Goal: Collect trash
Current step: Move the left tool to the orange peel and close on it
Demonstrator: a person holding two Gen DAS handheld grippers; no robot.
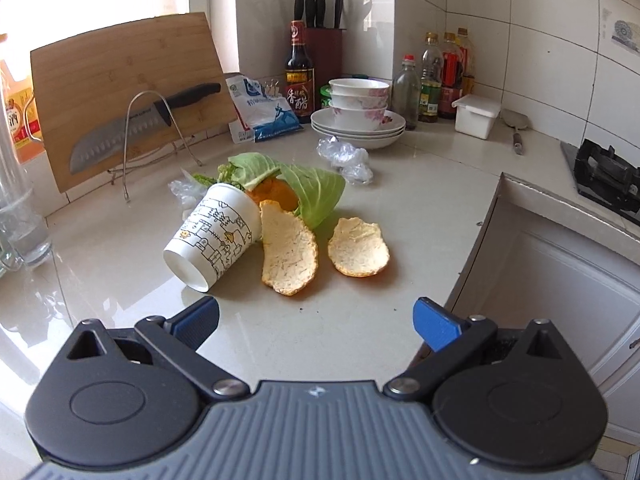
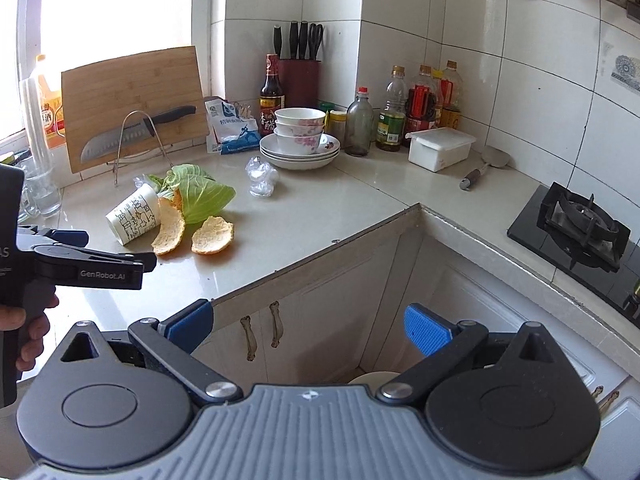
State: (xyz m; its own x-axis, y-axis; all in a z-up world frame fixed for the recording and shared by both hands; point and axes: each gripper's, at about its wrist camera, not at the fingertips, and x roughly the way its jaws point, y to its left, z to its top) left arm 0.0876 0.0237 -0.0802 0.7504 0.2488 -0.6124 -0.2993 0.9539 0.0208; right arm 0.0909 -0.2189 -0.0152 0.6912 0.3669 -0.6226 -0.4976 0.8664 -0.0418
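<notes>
Hovering low over the front edge of the worktop [image 1: 400, 184], the left gripper [image 1: 316, 322] has its blue-padded fingers spread wide with nothing between them. In the right wrist view the same left gripper [image 2: 120, 258] shows only from the side, its far finger mostly hidden behind the near one, and part of a hand [image 2: 34, 332] on its grip is cut off by the picture's left edge. The right gripper [image 2: 308, 326] hangs off the worktop, in front of the cabinet doors [image 2: 304, 312], also spread and empty; a pale round rim low between its fingers is too covered to identify.

Just ahead of the left gripper lies the trash: a printed paper cup [image 1: 212, 236] on its side, mouth turned away so its inside cannot be seen, two orange peels [image 1: 288, 256] beside it, and cabbage leaves [image 1: 316, 194] behind, which partly cover another orange piece. Crumpled clear plastic [image 1: 346, 158] sits farther back, just beside stacked bowls and plates [image 1: 358, 114]. Another bit of plastic left of the cup is mostly hidden.

Along the back edge lean a cutting board [image 1: 128, 96] with a knife [image 1: 136, 128] on a wire rack. Bottle labels there are hard to read.
</notes>
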